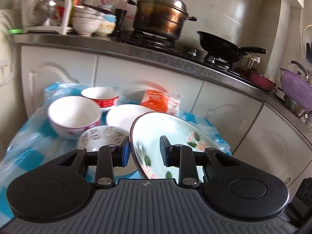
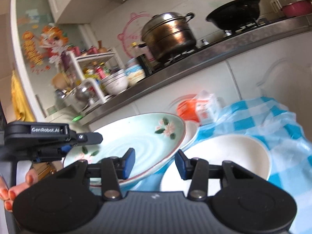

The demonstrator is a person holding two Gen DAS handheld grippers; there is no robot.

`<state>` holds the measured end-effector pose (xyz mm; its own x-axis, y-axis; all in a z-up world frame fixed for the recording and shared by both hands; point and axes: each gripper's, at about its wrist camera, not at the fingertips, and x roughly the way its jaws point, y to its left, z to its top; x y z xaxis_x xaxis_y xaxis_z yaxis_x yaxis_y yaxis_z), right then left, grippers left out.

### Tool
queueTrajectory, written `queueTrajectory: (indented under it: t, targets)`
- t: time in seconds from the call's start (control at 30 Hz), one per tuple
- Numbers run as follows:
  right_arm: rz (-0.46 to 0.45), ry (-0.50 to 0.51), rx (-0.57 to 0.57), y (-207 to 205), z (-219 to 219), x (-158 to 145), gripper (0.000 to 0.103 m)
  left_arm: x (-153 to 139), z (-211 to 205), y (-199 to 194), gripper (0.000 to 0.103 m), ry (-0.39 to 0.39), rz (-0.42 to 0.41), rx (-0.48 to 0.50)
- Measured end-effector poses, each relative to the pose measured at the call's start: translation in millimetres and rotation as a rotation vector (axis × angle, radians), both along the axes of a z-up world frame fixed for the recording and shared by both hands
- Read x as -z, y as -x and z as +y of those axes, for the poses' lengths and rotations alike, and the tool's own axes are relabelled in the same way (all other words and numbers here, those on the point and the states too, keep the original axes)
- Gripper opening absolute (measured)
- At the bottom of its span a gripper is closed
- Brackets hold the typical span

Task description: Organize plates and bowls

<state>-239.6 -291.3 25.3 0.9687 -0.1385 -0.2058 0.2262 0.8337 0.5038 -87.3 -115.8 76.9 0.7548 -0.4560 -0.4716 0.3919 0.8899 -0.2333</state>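
Observation:
A pale green plate with pink flowers (image 1: pixel 165 128) hangs tilted above the blue checked table. My left gripper (image 1: pixel 144 148) is shut on its near rim, one pad under the rim and one inside the dish. In the right wrist view that left gripper (image 2: pixel 66 148) clamps the plate (image 2: pixel 136 134) at its left edge. My right gripper (image 2: pixel 155 159) stands open just in front of the plate's near edge, its pads not pressing on it. On the cloth are a pink-patterned bowl (image 1: pixel 74 115), a red and white bowl (image 1: pixel 100 97), a small patterned bowl (image 1: pixel 103 136) and a white deep plate (image 2: pixel 224 156).
An orange packet (image 1: pixel 156 101) lies at the back of the checked cloth (image 2: pixel 273 128). Behind, a steel counter (image 1: pixel 136 50) carries a stack of bowls (image 1: pixel 85 21), a lidded pot (image 1: pixel 161 15) and a black pan (image 1: pixel 220 44). A hand with orange nails (image 2: pixel 11 193) shows at lower left.

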Motion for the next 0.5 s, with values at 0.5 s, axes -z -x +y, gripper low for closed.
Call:
queueTrajectory:
  t: [0.5]
  targets:
    - [0.071, 0.125, -0.136, 2, 105, -6, 0.047, 21, 95, 56, 0.033, -0.008, 0.029, -0.122]
